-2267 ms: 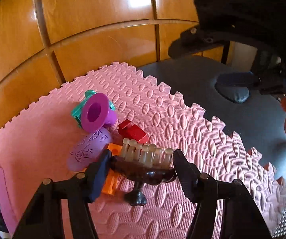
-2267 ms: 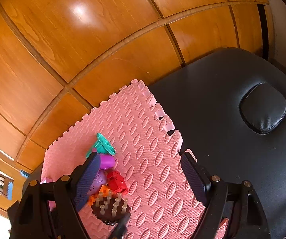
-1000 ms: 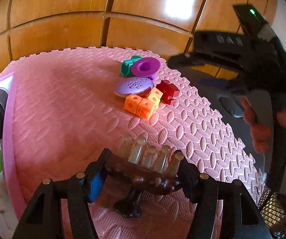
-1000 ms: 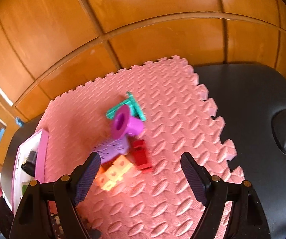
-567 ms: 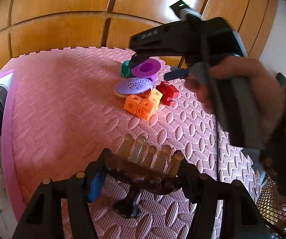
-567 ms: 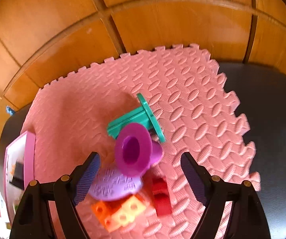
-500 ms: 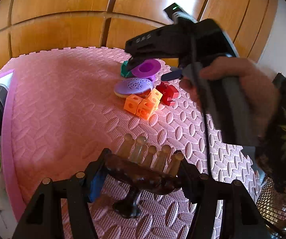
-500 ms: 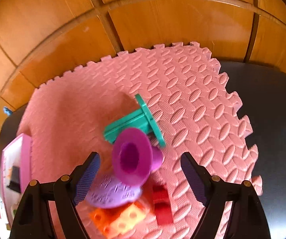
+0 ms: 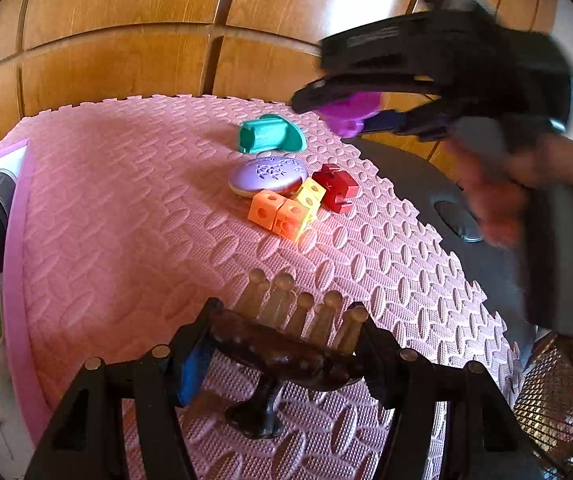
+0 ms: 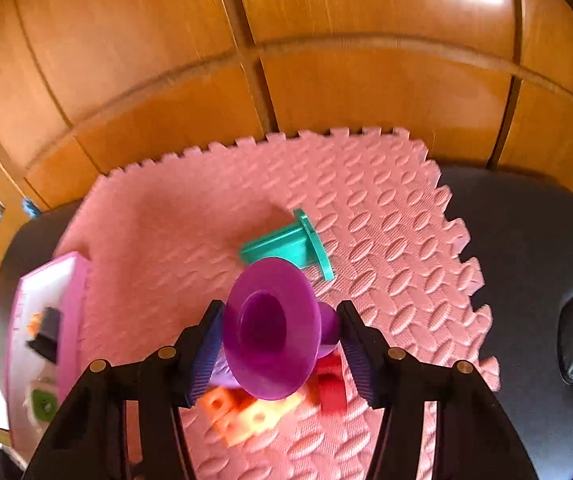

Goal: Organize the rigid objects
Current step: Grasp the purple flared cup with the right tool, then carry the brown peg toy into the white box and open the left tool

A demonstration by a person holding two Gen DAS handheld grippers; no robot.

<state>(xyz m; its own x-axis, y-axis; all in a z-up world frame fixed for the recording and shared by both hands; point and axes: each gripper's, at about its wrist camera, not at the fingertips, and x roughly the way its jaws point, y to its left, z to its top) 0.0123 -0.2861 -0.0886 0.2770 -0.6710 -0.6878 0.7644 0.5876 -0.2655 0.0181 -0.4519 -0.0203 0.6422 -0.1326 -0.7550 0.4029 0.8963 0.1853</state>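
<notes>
A: While my right tongs (image 10: 278, 344) close, what sits between the jaws?

B: A purple flanged piece (image 10: 272, 328) sits between them, wide flange toward the camera. In the right wrist view the blue pads (image 10: 206, 354) touch its rim on one side and its stem on the other, and the piece is clear of the pink foam mat (image 10: 386, 216). In the left wrist view it is blurred but visibly off the mat.

A: State of my left tongs (image 9: 284, 344)?

B: They pinch a dark brown brush (image 9: 282, 354) across its body. Pale pegs point up and away; the knob handle hangs just above the mat, and I cannot tell whether it touches.

A: Remaining items?

B: A teal flanged piece (image 9: 268, 134) lies on its side near the mat's far edge. Near it lies a lavender oval piece (image 9: 268, 174). Orange and yellow cubes (image 9: 284, 210) touch it, and a red block (image 9: 336, 188) lies just beside the cubes.

A: Surroundings?

B: The mat lies on a black padded bench (image 10: 526, 240). A pink-rimmed tray (image 10: 72, 300) stands at the mat's left edge, holding a black item and a green-and-white one.
</notes>
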